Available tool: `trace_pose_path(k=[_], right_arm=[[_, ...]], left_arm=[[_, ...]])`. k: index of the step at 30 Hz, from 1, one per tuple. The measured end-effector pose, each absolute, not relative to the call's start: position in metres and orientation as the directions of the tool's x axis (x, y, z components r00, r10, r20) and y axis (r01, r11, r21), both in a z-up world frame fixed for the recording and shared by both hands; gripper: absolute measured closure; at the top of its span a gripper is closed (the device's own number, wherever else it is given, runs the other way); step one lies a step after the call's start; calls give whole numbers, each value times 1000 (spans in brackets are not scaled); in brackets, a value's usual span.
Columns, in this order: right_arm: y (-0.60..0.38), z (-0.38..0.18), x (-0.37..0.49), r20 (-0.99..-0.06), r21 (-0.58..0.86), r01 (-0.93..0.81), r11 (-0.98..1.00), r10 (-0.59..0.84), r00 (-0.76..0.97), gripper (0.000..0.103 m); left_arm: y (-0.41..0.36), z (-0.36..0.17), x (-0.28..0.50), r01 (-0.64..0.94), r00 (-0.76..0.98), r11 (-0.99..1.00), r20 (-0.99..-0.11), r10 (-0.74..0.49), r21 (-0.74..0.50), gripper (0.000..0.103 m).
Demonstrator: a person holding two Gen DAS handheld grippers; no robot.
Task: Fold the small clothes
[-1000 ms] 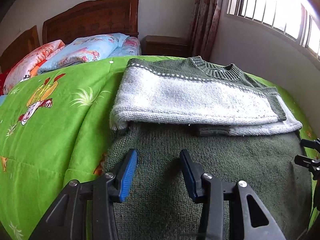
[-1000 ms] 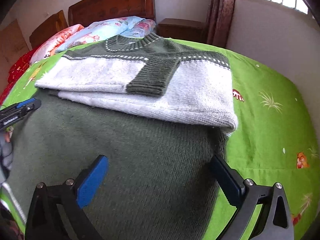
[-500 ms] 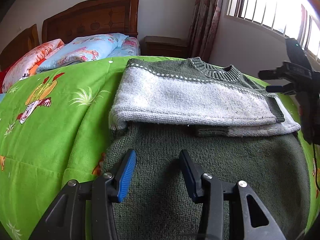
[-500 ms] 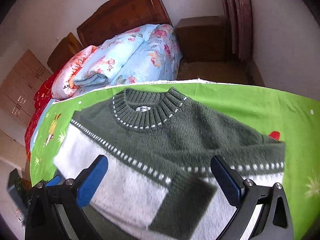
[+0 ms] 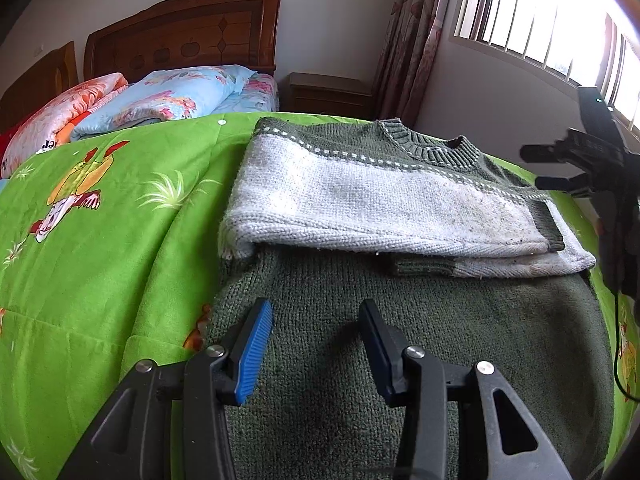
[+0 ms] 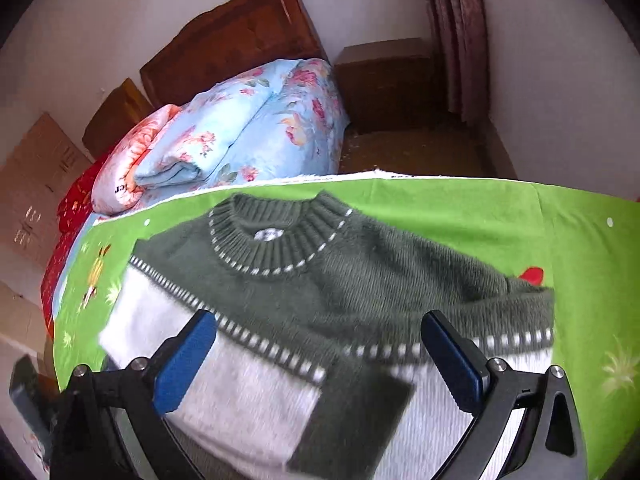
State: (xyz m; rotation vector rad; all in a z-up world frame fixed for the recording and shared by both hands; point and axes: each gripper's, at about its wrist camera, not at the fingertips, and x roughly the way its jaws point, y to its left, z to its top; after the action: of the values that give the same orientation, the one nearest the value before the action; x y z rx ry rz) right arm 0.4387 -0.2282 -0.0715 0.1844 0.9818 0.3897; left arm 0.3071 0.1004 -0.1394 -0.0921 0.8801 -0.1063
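A small knitted sweater, dark green with a broad pale grey band and a ribbed round collar, lay flat on a bright green bedspread printed with cartoon figures. Both sleeves were folded across the chest, one over the other, so the grey knit formed a thick bar over the green body, with a green cuff showing at the end of the upper sleeve. The collar pointed toward the carved dark wooden headboard, and the lower green half of the sweater spread toward the person holding the tools.

The left gripper, black with blue ribbed pads, hung over the lower green part of the sweater, near its left edge. Its jaws stood partly apart with nothing between them, and I could not tell whether the tips touched the knit below.

The right gripper was over the upper part of the sweater, just below the collar, above the place where the green cuff crossed the grey band. Its jaws were spread wide and gripped nothing. In the left wrist view it showed as a dark shape at the far right edge of the sweater, in front of the barred window.

Behind the bedspread lay a folded pale blue floral quilt and a pink and orange one beside it. A brown wooden nightstand stood near the patterned pink curtain.
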Motion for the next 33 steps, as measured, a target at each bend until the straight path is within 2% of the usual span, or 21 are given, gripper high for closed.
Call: trace_pose_path(k=[7,10,15,17,20,25,29,33], right_arm=[[-219,-72,258,-812,94,-427,899,318,490,0],[-236,-89,186,-818,75,-420,905,296,493,0],[-268,-106,96,-810,-16,-331,943,182,558,0],[-282,-105,71,-791,-55,-290,955,136,597,0],[-305,-106,41,-759,-104,-242,965,80,647,0],[-317,-130,24,-791,-258,-262,930,-48,609,0],[-306,-130,20,-772,-299,-333,895,-22,635,0],[-278,-128,12,-736,-386,-417,823,-3,677,0]], left_arm=[[99,-139,307,55,632,991,-765,-127,-118,57],[98,-139,307,58,630,992,-767,-121,-110,56],[90,-138,304,90,613,994,-784,-98,-54,53],[91,-134,289,99,598,994,-795,-103,-54,53],[100,-121,246,124,622,986,-766,-163,-109,53],[113,-130,185,138,598,985,-784,-166,-104,53],[113,-135,150,174,595,981,-785,-173,-84,53],[97,-138,135,206,606,978,-789,-101,33,53]])
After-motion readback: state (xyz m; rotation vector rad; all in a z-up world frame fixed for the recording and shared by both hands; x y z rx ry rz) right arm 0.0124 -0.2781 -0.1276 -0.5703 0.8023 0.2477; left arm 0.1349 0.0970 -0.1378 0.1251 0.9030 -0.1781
